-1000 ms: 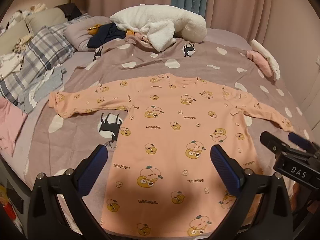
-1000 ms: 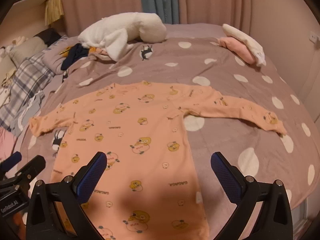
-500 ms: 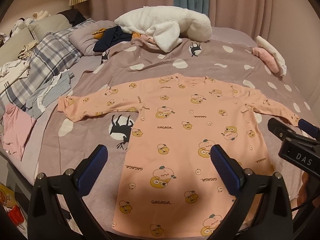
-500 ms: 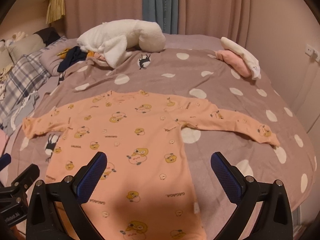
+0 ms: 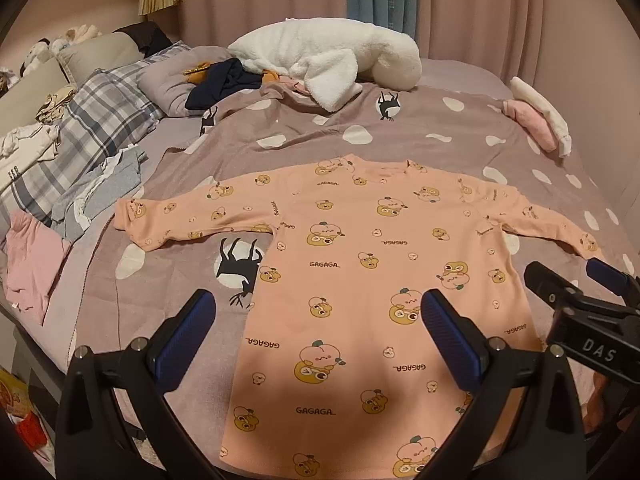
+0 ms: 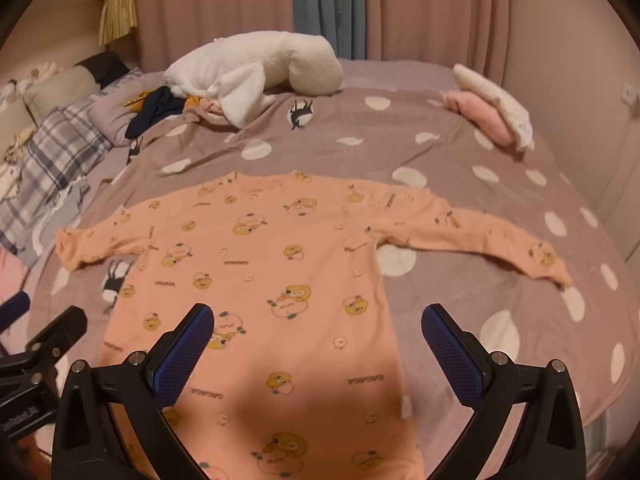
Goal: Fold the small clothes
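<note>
Pink curtains (image 5: 280,12) are hanging behind a bed covered by a mauve polka-dot duvet (image 5: 400,136), and from the left wrist view the peach shirt (image 5: 360,280) is lying flat right ahead of the left gripper (image 5: 318,334), whose jaws are sitting wide apart, holding nothing. Its long axis is running straight away from the gripper, hem nearest, collar farthest, sleeves spreading out sideways. The left sleeve (image 5: 180,220) is reaching toward a heap of grey and pink clothes (image 5: 80,208) (near, not touching as far as one can tell). The right gripper (image 5: 580,304) is poking in at the edge, over the shirt's right side.

Over on the right wrist view, the right gripper (image 6: 318,334) is also gaping and empty, hovering above the shirt's (image 6: 260,280) right flank near the hem. The right sleeve (image 6: 480,236) is stretching off to its side, so this arm looks nearer for folding it in. A white plush blanket (image 6: 256,68) and pink-and-white bundle (image 6: 488,112) are sitting well apart, nothing blocking.
</note>
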A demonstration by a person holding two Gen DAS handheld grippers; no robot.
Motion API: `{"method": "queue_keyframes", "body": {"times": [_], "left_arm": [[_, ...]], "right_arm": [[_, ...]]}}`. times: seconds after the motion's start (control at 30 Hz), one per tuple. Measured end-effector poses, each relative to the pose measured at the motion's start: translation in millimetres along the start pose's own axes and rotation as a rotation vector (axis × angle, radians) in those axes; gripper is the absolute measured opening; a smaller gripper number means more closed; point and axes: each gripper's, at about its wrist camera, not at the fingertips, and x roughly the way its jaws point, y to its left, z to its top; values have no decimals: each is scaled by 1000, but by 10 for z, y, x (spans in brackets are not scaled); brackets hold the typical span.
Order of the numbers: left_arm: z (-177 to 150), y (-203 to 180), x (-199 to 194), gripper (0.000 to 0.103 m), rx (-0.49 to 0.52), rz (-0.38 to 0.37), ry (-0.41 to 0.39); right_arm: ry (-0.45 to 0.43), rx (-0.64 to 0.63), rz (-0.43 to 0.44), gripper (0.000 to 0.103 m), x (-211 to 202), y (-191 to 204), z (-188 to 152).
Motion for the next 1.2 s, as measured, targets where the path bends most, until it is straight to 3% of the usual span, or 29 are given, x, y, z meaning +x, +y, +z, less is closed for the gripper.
{"method": "queue_keyframes", "body": {"times": [0.9,1.2], "left_arm": [[-15,-190,51,103,55,-12,22],[-17,-83,62,103,12,-17,33]], "right_arm": [[47,36,-3,103,5,-179,-35],[55,39,-2,103,34,-164,-17]]}}
